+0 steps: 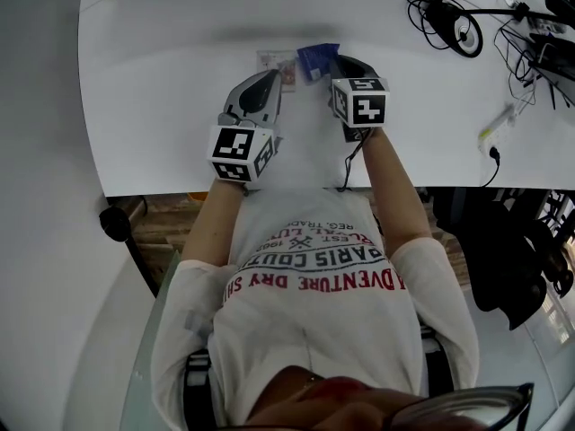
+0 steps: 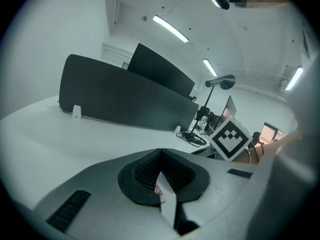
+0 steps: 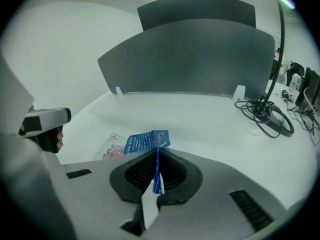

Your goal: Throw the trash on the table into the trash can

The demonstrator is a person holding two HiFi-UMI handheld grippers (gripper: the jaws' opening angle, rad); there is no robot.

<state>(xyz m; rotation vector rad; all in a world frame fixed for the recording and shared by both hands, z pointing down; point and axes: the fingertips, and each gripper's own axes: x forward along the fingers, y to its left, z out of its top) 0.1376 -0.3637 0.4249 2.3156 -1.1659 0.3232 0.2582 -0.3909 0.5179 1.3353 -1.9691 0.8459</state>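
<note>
A blue wrapper (image 3: 147, 140) is pinched by one edge between the jaws of my right gripper (image 3: 157, 154), and the rest of it sticks out past the tips. In the head view this blue wrapper (image 1: 316, 58) sits at the tip of the right gripper (image 1: 339, 63), over the white table (image 1: 162, 79). My left gripper (image 2: 161, 156) is shut on a thin white wrapper with pink print (image 2: 165, 194). The left gripper (image 1: 272, 83) hangs just left of the right one. A pale printed wrapper (image 3: 114, 146) lies flat on the table between them. No trash can is in view.
Tangled black cables (image 1: 445, 16) and a round black device lie at the table's far right, with a pen-like object (image 1: 499, 126) nearer. Dark partition screens (image 3: 200, 54) line the far edge. The table's near edge (image 1: 467, 187) runs at the person's waist, and a black chair (image 1: 517, 259) stands right.
</note>
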